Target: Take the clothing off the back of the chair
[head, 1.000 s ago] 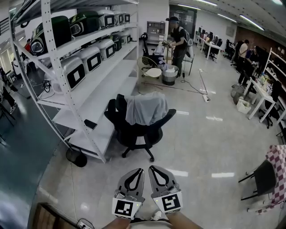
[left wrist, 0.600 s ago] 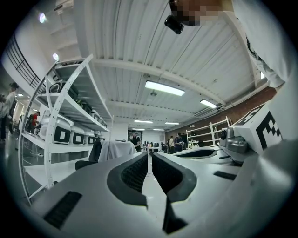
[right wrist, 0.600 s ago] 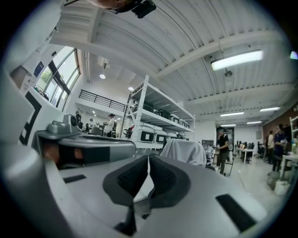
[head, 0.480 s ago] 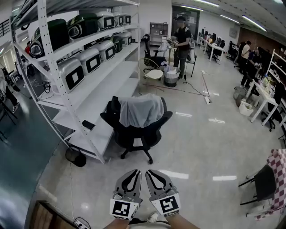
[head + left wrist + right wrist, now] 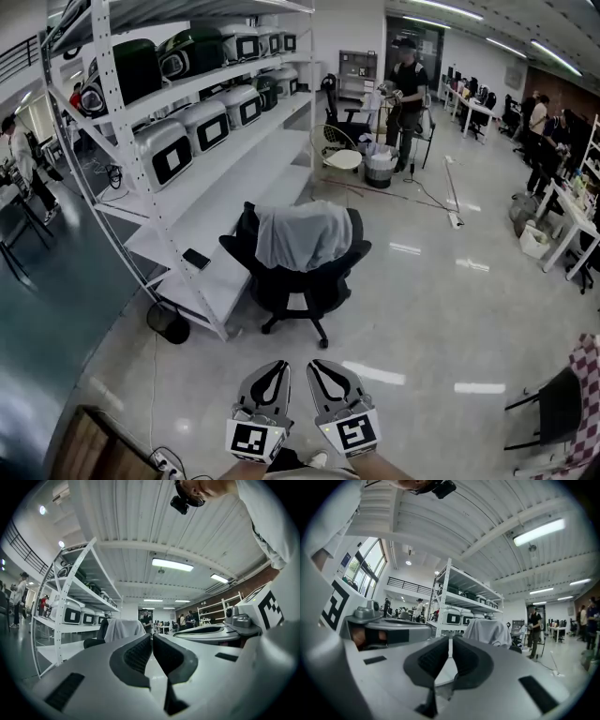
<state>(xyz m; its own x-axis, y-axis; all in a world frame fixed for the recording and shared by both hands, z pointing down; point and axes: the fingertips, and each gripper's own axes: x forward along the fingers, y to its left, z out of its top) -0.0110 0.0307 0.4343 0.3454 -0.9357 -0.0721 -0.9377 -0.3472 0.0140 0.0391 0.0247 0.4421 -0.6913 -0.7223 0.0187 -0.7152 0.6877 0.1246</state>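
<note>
Standing well back from the chair (image 5: 302,286), with bare floor between it and both grippers. Grey clothing (image 5: 305,234) hangs draped over the chair back, covering the top edge and falling down the near face. A dark strip shows at its left edge; I cannot tell whether that is a second garment or part of the chair.

Left gripper (image 5: 278,366): jaws together, nothing between them. Right gripper (image 5: 317,365): same, closed and empty. Both are held level, side by side, pointing toward the chair.

Risks, as I judge them:
- Closed jaws arriving at the cloth only prod it. They need to part before contact, or the garment gets shoved over the far side of the backrest
- Chair looks to have a wheeled star base. Any push on the back likely rolls or swivels it into the shelving rack (image 5: 159,216) just beside it
- A pinch on one thin fold may slip on the lift, and the garment then slides to the floor
- Pulling toward the body instead of upward could snag the cloth on the backrest top or an armrest and drag the chair along
- Cable (image 5: 153,403) runs along the floor at near left, so a foot could catch it on the walk in
- Bystander (image 5: 408,84) stands far behind the chair, well apart and not a concern
</note>
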